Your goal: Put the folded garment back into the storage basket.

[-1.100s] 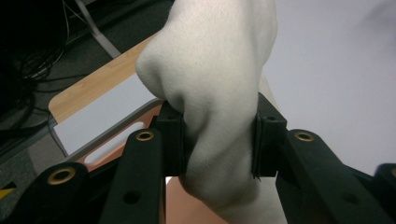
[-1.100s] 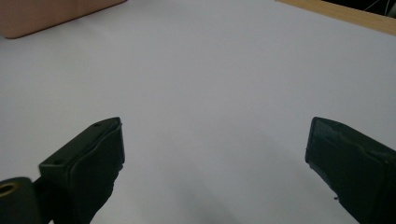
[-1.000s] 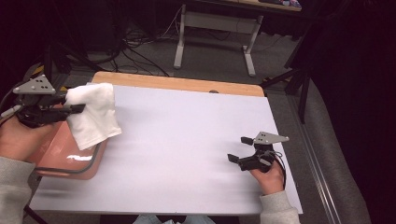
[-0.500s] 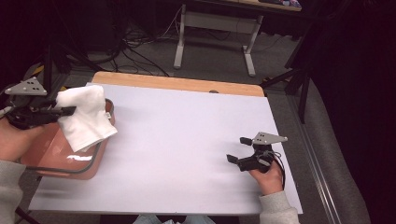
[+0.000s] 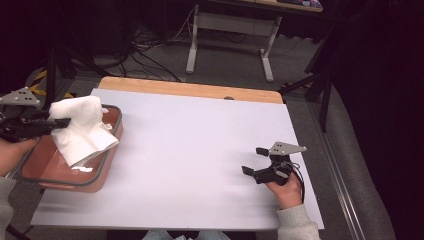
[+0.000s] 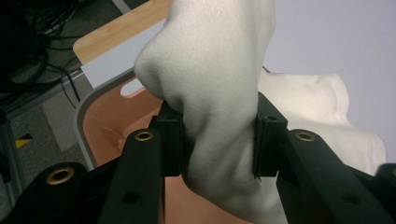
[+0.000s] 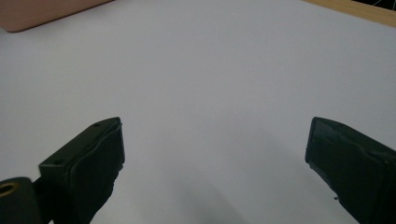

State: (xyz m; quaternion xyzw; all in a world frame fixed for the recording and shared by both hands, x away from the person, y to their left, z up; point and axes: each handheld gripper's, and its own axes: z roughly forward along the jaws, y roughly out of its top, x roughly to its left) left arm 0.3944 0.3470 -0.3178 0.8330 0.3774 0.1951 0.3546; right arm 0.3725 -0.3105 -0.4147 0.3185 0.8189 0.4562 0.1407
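White cloth (image 6: 219, 116) clamped in left hand-held gripper (image 6: 217, 135) over brown tray (image 5: 107, 167); right hand-held gripper (image 5: 255, 161) wide.

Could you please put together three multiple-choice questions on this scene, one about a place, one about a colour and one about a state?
1. Where does the white cloth hang?
A. Over the brown bin at the table's left edge
B. Beside the right gripper
C. On the floor behind the table

2. What colour is the bin's inside?
A. Blue
B. Reddish brown
C. Green

3. How do the jaws of the left gripper stand?
A. Wide open on nothing
B. Shut on the bin's rim
C. Shut on the cloth

Answers:
1. A, since the high view shows the cloth draped over the bin, its lower edge across the near rim.
2. B, as both the high view and the left gripper view show reddish-brown walls.
3. C, because the left gripper view shows cloth pinched between both pads.
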